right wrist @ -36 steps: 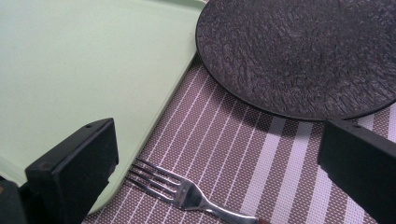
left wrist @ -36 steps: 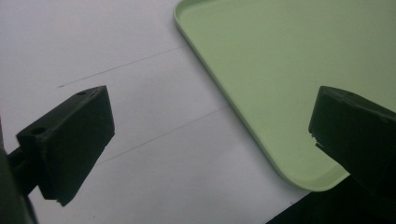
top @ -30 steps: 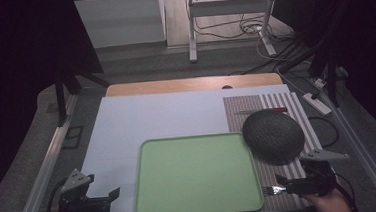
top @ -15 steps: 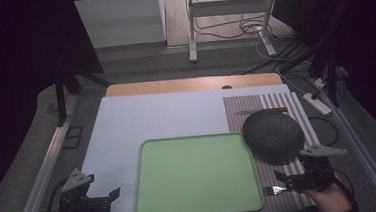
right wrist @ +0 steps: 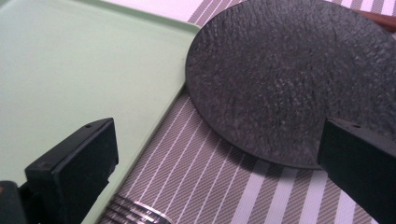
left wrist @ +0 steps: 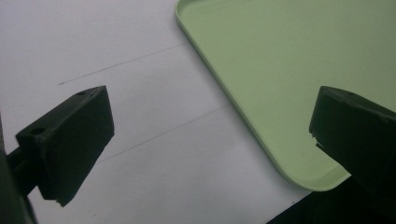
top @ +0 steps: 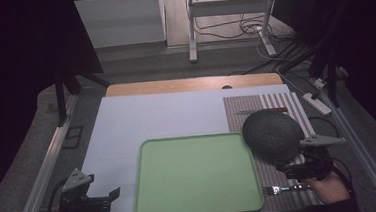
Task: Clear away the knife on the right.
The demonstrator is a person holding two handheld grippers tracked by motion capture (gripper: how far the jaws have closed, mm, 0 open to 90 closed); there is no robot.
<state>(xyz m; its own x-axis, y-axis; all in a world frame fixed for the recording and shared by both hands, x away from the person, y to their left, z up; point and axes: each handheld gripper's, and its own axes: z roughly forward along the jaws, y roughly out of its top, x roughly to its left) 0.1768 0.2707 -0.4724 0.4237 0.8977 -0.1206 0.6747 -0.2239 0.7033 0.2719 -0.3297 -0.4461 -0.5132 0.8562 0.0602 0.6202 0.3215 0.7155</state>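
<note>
- The left hand-held gripper [top: 113,195] hovers at the desk's near left corner, jaws spread wide and grasping nothing, over the white sheet [left wrist: 140,116] just beside the tray [top: 198,175].
- The right hand-held gripper [top: 284,168] hangs at the near right, jaws likewise released, above the striped mat [right wrist: 243,186].
- A fork [top: 277,189] lies on the mat just below it.
- The dark plate [top: 273,134] sits just beyond, its edge close against the tray's rim.
- A red-handled utensil [top: 261,111] lies behind the plate.

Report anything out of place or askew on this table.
The dark plate overhangs the green tray's right rim instead of lying squarely on the striped mat. Nothing looks spilled or broken; both tongs hang open and empty.
</note>
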